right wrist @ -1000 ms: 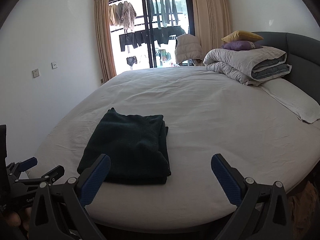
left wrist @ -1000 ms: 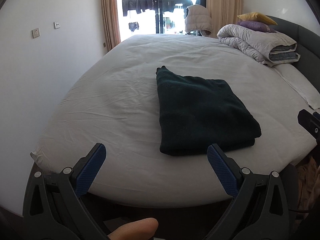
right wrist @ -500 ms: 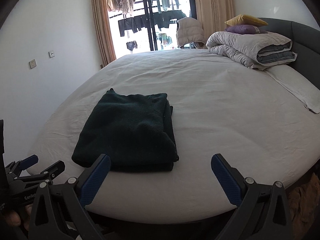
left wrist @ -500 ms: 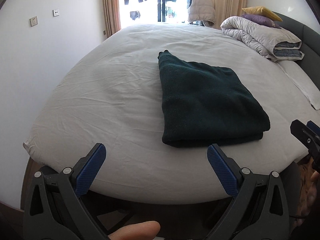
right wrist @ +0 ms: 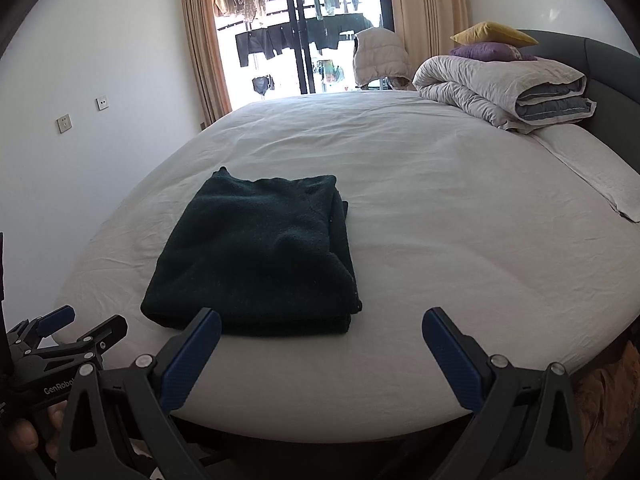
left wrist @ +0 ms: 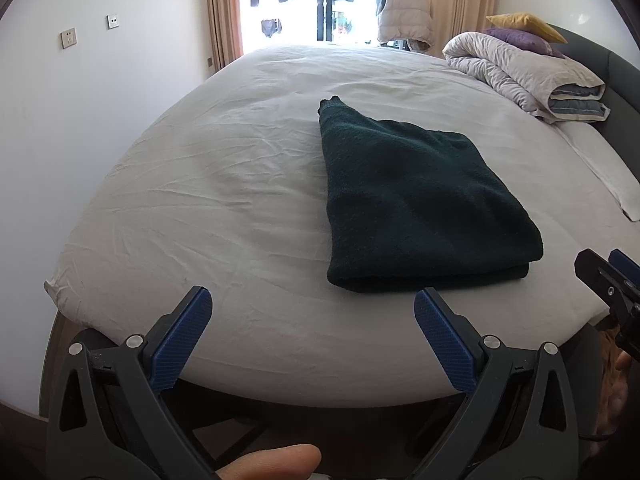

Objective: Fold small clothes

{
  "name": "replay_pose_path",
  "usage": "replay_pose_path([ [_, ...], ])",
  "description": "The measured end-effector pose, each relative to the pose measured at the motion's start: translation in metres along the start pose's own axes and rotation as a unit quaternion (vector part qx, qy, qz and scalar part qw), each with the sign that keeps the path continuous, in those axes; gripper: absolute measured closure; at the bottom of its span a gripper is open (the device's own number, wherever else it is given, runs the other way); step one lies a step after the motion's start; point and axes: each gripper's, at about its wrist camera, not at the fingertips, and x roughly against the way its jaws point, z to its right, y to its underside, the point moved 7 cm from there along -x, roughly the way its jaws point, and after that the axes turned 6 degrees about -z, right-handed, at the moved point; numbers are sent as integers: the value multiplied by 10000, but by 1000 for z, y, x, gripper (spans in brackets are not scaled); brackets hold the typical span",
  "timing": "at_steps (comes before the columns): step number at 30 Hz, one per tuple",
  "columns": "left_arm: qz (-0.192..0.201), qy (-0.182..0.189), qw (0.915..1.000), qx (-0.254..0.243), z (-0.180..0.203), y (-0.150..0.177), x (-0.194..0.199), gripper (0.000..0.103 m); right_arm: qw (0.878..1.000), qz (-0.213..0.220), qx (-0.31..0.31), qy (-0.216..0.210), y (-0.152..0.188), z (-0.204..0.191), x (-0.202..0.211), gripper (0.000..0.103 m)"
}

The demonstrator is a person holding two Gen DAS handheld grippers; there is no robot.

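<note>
A white-sheeted bed (left wrist: 224, 200) fills both views. A rolled grey duvet (right wrist: 500, 88) sits at its headboard end, topped by a purple cushion (right wrist: 486, 51) and a yellow cushion (right wrist: 492, 33). The dark green folded garment (left wrist: 416, 200) lies flat near the bed's near edge, touched by nothing. Only the right wrist view shows the stepped layers along the garment's right side and the clothes (right wrist: 296, 36) hanging outside the window. The left gripper (left wrist: 312, 308) and the right gripper (right wrist: 320, 328) both hover off the near edge, jaws spread wide and empty. A thumb (left wrist: 272, 462) shows in the left view.
</note>
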Motion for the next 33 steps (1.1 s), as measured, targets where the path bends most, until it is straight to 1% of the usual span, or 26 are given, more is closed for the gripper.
replay_pose_path([
  [33,-1,10,10000,1,2,0,0,0,10000,-57,12,-37,3,-2,-2,0],
])
